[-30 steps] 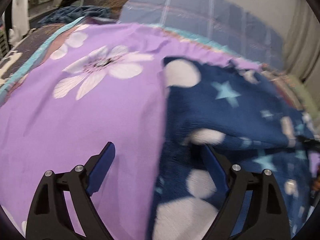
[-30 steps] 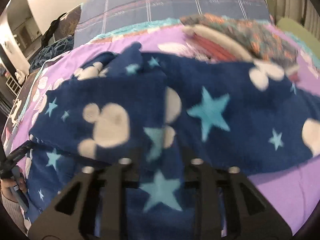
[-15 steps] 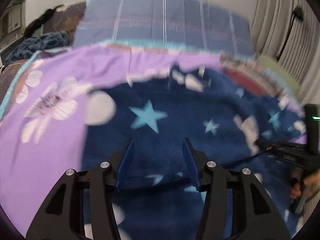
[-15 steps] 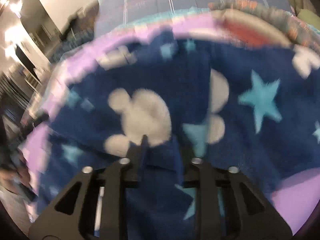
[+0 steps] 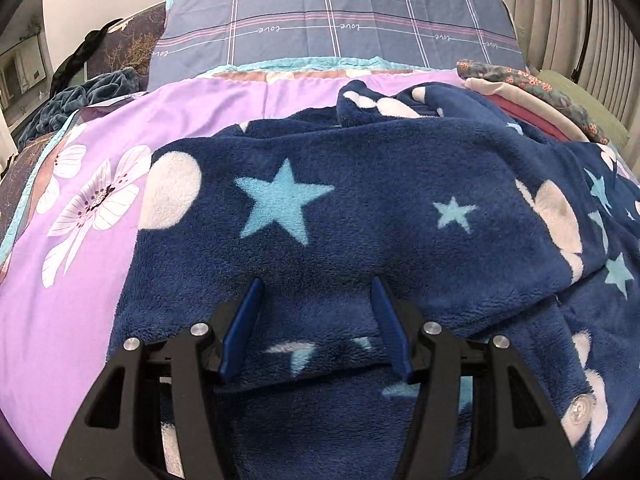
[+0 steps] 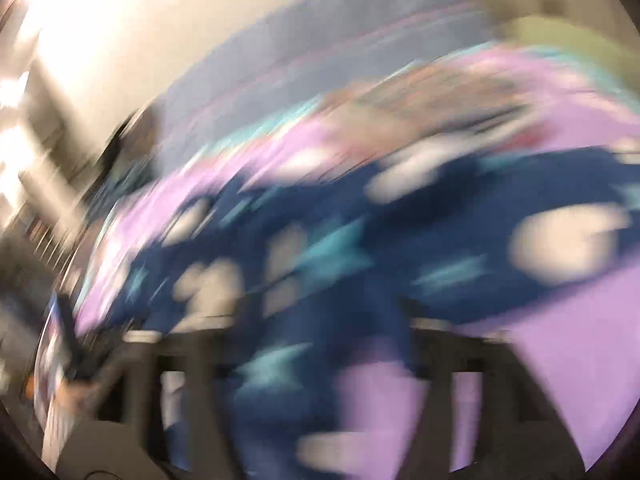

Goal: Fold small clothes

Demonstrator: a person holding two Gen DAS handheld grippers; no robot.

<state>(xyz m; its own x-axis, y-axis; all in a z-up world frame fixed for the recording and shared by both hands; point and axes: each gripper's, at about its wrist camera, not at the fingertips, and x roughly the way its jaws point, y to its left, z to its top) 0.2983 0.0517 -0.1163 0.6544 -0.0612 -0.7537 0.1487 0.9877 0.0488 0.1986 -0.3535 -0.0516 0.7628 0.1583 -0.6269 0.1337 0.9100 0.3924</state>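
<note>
A navy fleece garment (image 5: 360, 208) with light-blue stars and white blobs lies spread on a purple floral bedsheet (image 5: 80, 240). My left gripper (image 5: 316, 292) is over its near part, its blue pads (image 5: 244, 328) partly apart, with a fold of the fleece between them. The right wrist view is heavily blurred. It shows the same garment (image 6: 400, 248) running down between the fingers of my right gripper (image 6: 320, 340). Whether those fingers grip the cloth cannot be told.
A blue plaid pillow (image 5: 332, 36) lies at the head of the bed. A stack of folded clothes (image 5: 532, 96) sits at the far right. A dark blue crumpled cloth (image 5: 80, 96) lies at the far left. Curtains (image 5: 580, 20) hang on the right.
My left gripper has closed from wide open to a narrower gap and moved right onto the fleece. The right view has swung fast and turned blurry.
</note>
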